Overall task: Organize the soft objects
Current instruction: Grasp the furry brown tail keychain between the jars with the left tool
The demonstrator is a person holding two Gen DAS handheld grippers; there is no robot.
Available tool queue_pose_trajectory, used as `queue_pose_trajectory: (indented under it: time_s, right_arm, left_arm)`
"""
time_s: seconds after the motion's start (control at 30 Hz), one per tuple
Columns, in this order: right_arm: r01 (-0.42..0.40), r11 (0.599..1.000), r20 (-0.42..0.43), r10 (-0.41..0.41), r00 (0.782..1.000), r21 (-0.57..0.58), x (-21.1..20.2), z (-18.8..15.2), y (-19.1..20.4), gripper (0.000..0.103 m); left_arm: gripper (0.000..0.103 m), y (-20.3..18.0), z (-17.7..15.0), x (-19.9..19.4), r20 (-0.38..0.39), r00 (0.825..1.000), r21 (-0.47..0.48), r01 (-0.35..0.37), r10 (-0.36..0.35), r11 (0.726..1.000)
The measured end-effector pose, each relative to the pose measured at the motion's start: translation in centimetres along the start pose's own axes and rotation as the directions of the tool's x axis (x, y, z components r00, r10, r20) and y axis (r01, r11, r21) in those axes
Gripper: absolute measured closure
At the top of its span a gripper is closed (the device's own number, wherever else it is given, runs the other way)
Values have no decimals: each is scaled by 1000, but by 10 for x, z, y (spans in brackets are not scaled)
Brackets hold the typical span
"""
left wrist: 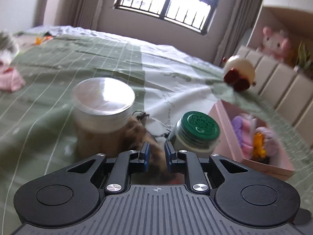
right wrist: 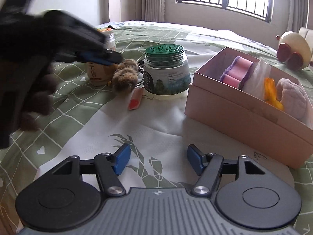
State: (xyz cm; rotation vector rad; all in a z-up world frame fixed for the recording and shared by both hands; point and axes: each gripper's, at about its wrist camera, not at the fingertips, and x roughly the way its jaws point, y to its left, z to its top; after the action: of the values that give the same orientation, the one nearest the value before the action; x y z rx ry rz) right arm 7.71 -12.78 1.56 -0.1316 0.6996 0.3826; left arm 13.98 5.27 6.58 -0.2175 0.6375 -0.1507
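The left claw (left wrist: pixel 157 152) is nearly closed around a brown furry toy (right wrist: pixel 125 73) on the bed (right wrist: pixel 156 121); whether its pads (left wrist: pixel 146 153) pinch the fur cannot be told. A good grasp takes the fur alone, clear of the tan jar (left wrist: pixel 101 115) left of the claw and the green-lidded jar (left wrist: pixel 195 131) to its right. The right claw (right wrist: pixel 158 160) hangs open and empty. Ahead and right waits the pink box (right wrist: pixel 244 117), already holding soft things. The jar labels carry print too small to read.
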Motion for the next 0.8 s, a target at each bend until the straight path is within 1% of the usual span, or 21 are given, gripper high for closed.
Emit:
queue_pose_trajectory:
  time_s: [0.1,0.17,0.2,0.27,0.3,0.47,0.57,0.63,0.7,0.73,0.77,0.8]
  right_arm:
    - [-8,1000,9,8,1000,17,-1,-3,-3,36]
    - [-13,1000,15,13,1000,25,-1,-4,-4,35]
    - [-15,999,17,15,1000,28,-1,-5,-5,35]
    - [-18,999,21,18,1000,29,-2,-6,-5,34]
    - [-20,999,23,19,1000,30,-3,-7,-5,34]
    - [-34,999,25,33,999,35,-2,-8,-6,30]
    - [-33,999,25,32,999,36,-2,-7,-6,30]
    - [-34,999,25,33,999,37,-2,-7,-6,29]
    - [-36,999,25,35,999,37,-2,-7,-6,29]
    - [-35,999,26,34,999,37,-2,-7,-6,28]
    - [-36,999,26,35,999,36,-2,-7,-6,28]
    - [-36,999,26,35,999,37,-2,-7,-5,28]
  left_arm:
    - [81,-11,3,32,-53,992,50,-109,112,993]
    - [81,-15,3,47,-84,984,70,-155,160,985]
    - [79,-16,2,52,-89,979,84,-174,181,981]
    - [77,-15,2,55,-71,971,105,-222,230,970]
    - [79,-13,3,56,-69,967,109,-237,245,966]
    - [79,-1,3,57,-93,971,98,-213,222,972]
    - [78,4,3,63,-136,974,50,-177,183,983]
    - [77,7,2,65,-150,977,10,-149,149,989]
    - [72,7,2,67,-158,978,5,-134,133,991]
    - [72,6,1,67,-161,978,15,-130,131,991]
    - [73,6,1,65,-165,980,25,-112,114,993]
    - [79,7,-1,62,-170,981,25,-92,95,995]
